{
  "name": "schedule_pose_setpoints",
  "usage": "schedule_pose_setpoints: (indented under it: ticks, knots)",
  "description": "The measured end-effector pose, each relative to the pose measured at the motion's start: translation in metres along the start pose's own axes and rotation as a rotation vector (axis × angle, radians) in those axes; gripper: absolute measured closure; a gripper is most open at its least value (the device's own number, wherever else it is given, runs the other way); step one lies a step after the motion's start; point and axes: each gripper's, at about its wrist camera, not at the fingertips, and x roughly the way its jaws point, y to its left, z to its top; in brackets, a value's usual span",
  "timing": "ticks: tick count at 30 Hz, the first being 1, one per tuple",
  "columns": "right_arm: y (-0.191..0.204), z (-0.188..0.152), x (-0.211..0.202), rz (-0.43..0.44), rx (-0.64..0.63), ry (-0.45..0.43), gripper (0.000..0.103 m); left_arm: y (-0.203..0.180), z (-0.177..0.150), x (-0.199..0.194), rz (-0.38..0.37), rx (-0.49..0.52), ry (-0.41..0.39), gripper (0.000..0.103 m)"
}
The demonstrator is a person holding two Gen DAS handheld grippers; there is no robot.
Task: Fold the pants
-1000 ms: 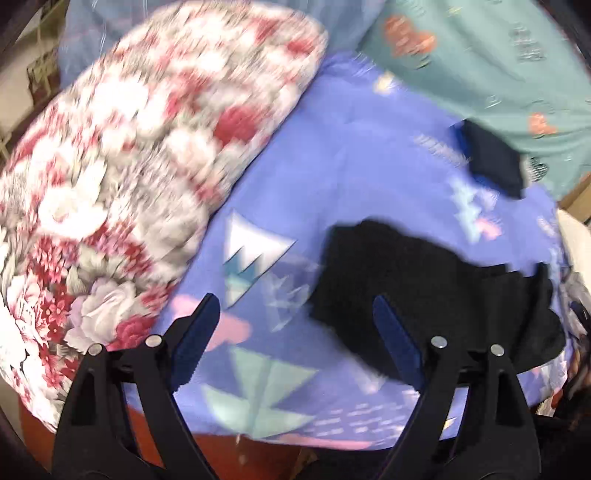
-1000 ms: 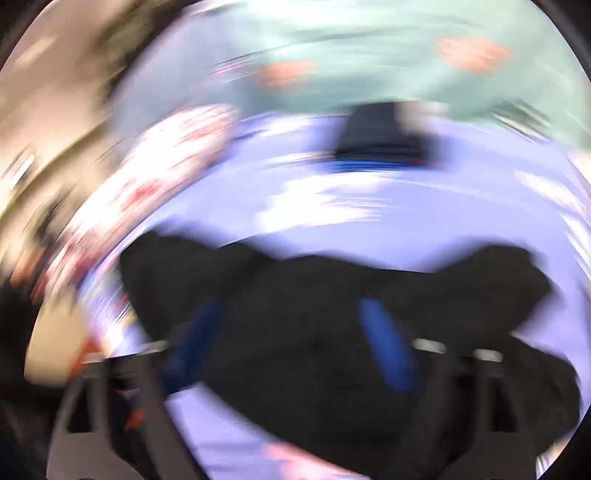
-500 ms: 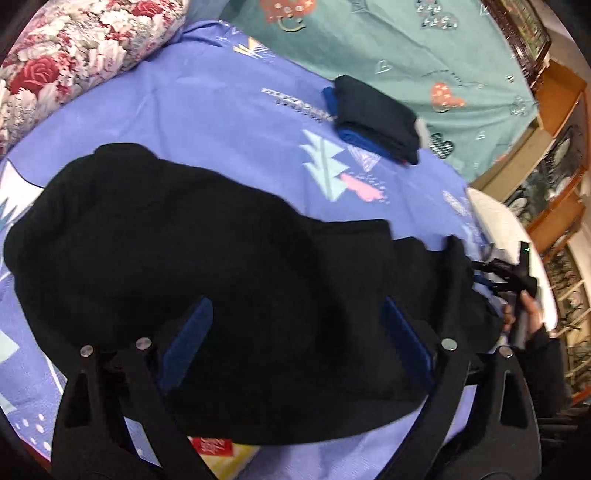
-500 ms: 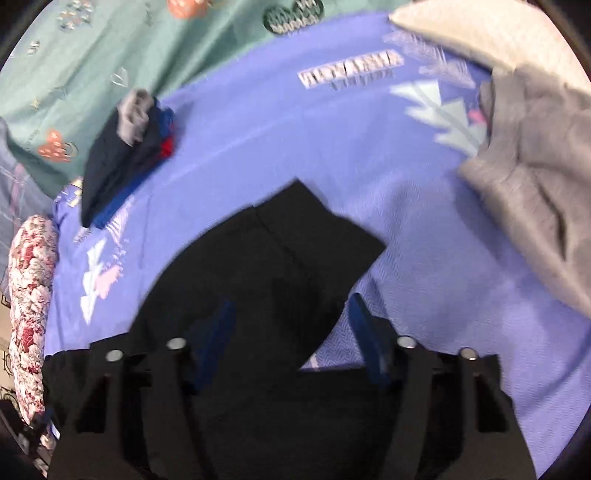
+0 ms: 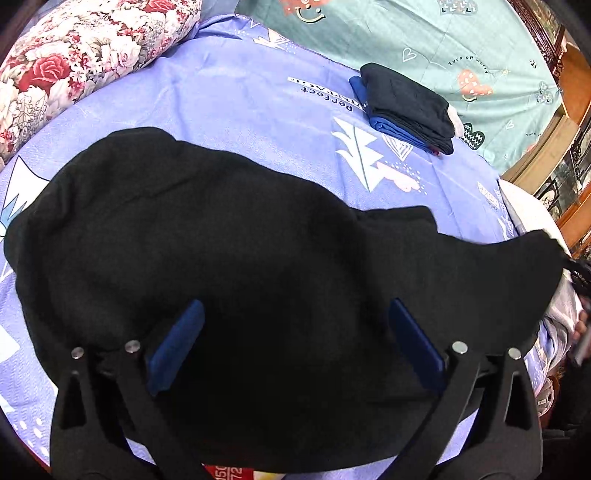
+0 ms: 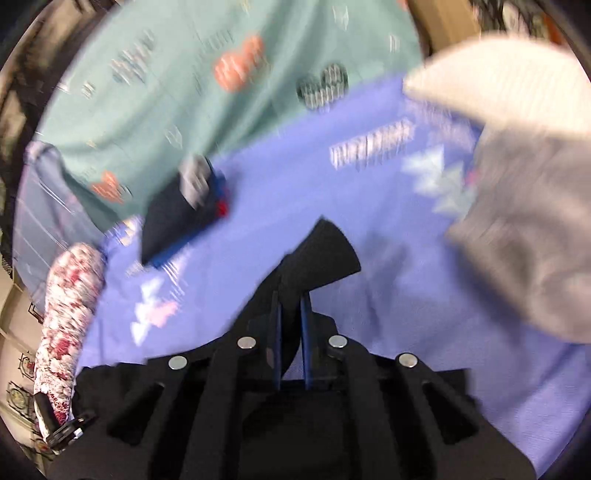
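Pinching, right claw (image 6: 291, 314): its blue pads have just been closing and now press on a flap of the black pants (image 5: 258, 277), which sticks out past the fingertips; half a second ago that flap lay between parted pads.
Left claw (image 5: 291, 343): spread wide above the pants, nothing between its pads; its jaws have just been opening a little further, and its view has barely changed from the previous frame.
Pants: spread across the blue printed bedsheet (image 5: 240, 103), filling the near part of the bed; in the left wrist view the right-hand end now rises in a lifted peak toward the right edge, where earlier it lay lower and bunched.
Right wrist view: blurred now, sharp half a second ago.
Folded clothes (image 5: 406, 107): a dark stack with a blue layer, farther back on the sheet, well apart from the pants, as before.
Grey garment (image 6: 528, 240): at the right, on the sheet.
Floral pillow (image 5: 81, 55): far left corner.
Teal sheet (image 5: 424, 33): behind everything.
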Motion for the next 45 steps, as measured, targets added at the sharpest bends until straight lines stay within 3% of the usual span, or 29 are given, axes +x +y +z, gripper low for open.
schedule_pose_setpoints:
  ticks: [3, 5, 11, 16, 19, 21, 24, 26, 28, 29, 31, 35, 40, 45]
  knots:
    - [-0.002, -0.013, -0.044, -0.043, -0.007, -0.034, 0.094, -0.002, -0.001, 0.002, 0.005, 0.011, 0.001, 0.002]
    - [-0.011, -0.03, -0.05, -0.078, 0.002, -0.009, 0.094, 0.0, -0.001, 0.001, -0.004, 0.007, 0.0, 0.002]
    - [-0.063, -0.085, -0.023, -0.146, 0.105, 0.117, 0.094, -0.004, -0.003, 0.0, 0.003, 0.012, 0.009, 0.002]
    - [-0.076, -0.095, -0.024, -0.143, 0.135, 0.133, 0.093, -0.004, -0.007, -0.005, 0.006, 0.007, 0.006, 0.002]
    - [-0.078, -0.1, -0.021, -0.185, 0.142, 0.164, 0.088, -0.008, -0.009, -0.007, 0.022, 0.022, 0.014, 0.002]
    - [-0.075, -0.1, -0.035, -0.249, 0.124, 0.129, 0.076, -0.01, -0.009, -0.01, 0.022, 0.032, 0.017, 0.002]
    - [-0.051, -0.087, -0.056, -0.301, 0.024, 0.034, 0.071, -0.019, -0.008, -0.02, 0.043, 0.081, -0.001, 0.002]
    - [-0.018, -0.073, -0.058, -0.2, -0.038, 0.021, 0.062, -0.024, -0.008, -0.021, 0.096, 0.134, -0.007, 0.002]
    - [0.025, -0.064, -0.043, -0.031, -0.104, 0.071, 0.052, -0.022, -0.008, -0.015, 0.163, 0.161, 0.008, 0.002]
    - [0.05, -0.062, -0.031, 0.046, -0.146, 0.105, 0.052, -0.018, -0.009, -0.01, 0.184, 0.155, 0.027, 0.002]
    - [0.107, -0.064, 0.003, 0.213, -0.233, 0.202, 0.052, -0.004, -0.014, -0.001, 0.179, 0.118, 0.064, 0.002]
    - [0.207, -0.078, 0.089, 0.466, -0.339, 0.442, 0.052, -0.009, -0.02, -0.004, 0.204, 0.167, 0.042, 0.002]
    - [0.297, -0.098, 0.192, 0.579, -0.406, 0.713, 0.055, -0.009, -0.012, -0.006, 0.167, 0.142, 0.035, 0.002]
    - [0.333, -0.127, 0.264, 0.528, -0.432, 0.899, 0.058, -0.004, -0.009, -0.001, 0.158, 0.139, 0.039, 0.002]
